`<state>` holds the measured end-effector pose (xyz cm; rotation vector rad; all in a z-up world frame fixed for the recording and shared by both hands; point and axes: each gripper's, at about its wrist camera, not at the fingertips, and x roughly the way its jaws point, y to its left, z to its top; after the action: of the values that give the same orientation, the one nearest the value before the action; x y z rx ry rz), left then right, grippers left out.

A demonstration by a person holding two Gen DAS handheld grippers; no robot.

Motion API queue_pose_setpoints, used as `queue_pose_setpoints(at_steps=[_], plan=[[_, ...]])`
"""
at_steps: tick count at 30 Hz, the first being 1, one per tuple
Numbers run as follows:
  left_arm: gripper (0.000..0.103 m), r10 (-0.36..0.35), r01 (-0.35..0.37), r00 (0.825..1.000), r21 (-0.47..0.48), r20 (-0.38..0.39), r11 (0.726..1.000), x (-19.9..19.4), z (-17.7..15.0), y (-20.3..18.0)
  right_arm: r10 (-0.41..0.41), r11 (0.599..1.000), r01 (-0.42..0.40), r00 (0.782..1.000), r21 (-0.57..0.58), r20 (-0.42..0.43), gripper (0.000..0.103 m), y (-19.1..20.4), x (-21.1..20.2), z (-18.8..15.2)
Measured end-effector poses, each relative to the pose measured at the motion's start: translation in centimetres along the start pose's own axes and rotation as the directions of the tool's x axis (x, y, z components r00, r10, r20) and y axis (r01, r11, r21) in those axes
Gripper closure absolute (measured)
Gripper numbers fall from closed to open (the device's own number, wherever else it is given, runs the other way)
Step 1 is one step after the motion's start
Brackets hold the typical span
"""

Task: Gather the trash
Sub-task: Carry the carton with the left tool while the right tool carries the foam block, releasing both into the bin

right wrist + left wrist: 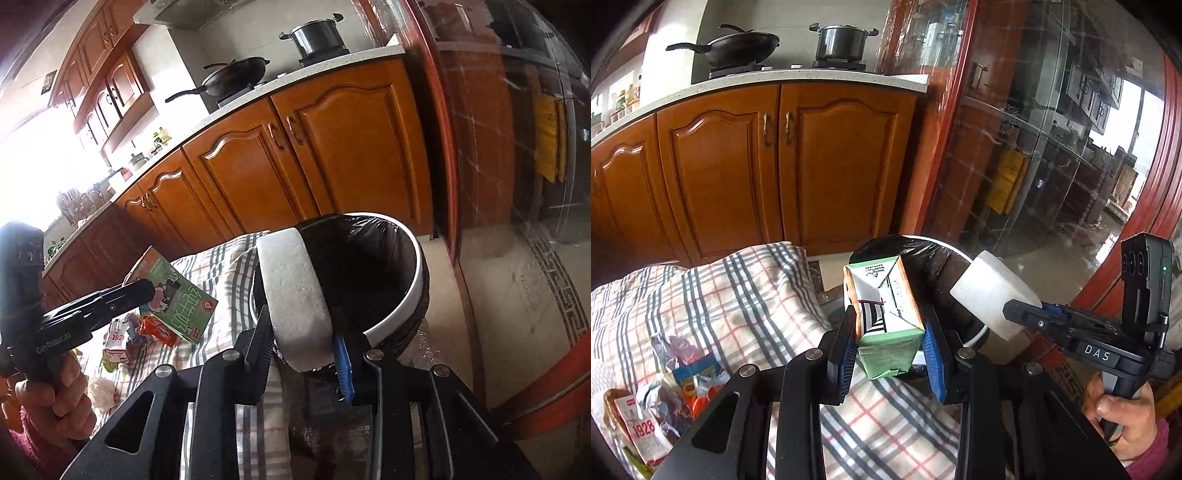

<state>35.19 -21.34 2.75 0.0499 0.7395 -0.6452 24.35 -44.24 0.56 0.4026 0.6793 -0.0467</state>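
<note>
My left gripper [890, 347] is shut on a green and white drink carton [886, 314], held at the near edge of the bin [934, 251]. The carton also shows in the right wrist view [177, 295]. My right gripper [303, 332] is shut on a white foam block [295, 291], held over the near rim of the white bin [417, 280] lined with a black bag. The foam block also shows in the left wrist view [993, 291], above the bin's right side.
A checked cloth [746, 295] covers the table. Snack wrappers and small cartons [676, 384] lie at its left; they also show in the right wrist view [140, 336]. Wooden cabinets [775, 166] stand behind. A glass sliding door [1052, 147] is at the right.
</note>
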Motion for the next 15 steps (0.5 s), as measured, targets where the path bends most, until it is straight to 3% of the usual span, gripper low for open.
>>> queue_pose_setpoints(at_steps=[15], plan=[[0.072,0.000,0.001,0.993,0.012,-0.117,1.000,10.2,4.9,-0.4,-0.069,0.997,0.065,0.990,-0.030,-0.124,0.073,-3.1,5.2,3.7]])
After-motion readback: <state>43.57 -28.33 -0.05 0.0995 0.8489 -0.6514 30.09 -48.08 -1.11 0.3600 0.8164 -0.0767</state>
